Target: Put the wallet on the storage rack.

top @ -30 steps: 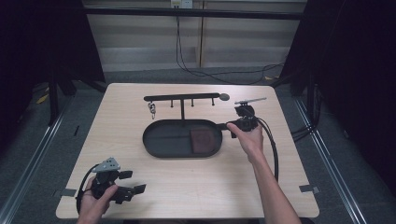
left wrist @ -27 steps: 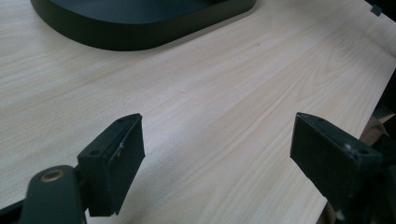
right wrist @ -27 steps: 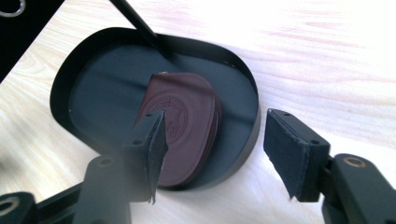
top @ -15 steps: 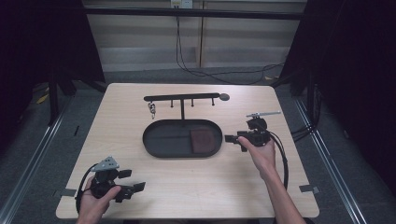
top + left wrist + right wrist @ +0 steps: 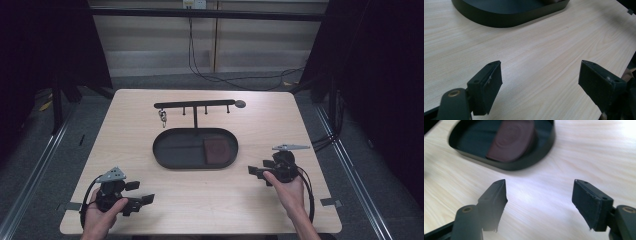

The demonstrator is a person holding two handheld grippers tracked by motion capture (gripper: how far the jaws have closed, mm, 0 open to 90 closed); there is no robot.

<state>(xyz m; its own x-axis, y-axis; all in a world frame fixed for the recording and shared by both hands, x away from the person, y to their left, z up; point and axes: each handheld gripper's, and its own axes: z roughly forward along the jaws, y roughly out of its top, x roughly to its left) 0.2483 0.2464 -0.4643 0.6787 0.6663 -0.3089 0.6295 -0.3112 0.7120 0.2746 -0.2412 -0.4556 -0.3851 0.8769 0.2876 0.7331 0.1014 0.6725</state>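
Back from the tray's right end comes the right gripper [image 5: 256, 171], now lower right of the high view over bare pale woodgrain table [image 5: 200, 200], its flat black pads having just been opening, spread wide on nothing. Left gripper [image 5: 145, 199] sits lower left, jaws parted too, empty. Dead centre lies the oval matte-black tray [image 5: 170, 159], and in its right half a maroon rounded wallet [image 5: 217, 151] with an embossed face.

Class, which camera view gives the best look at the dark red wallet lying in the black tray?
The right gripper view: the wallet is close, its embossed surface clear, in the tray. The high view shows it small at the tray's right end; the left gripper view shows mainly the tray's wall.
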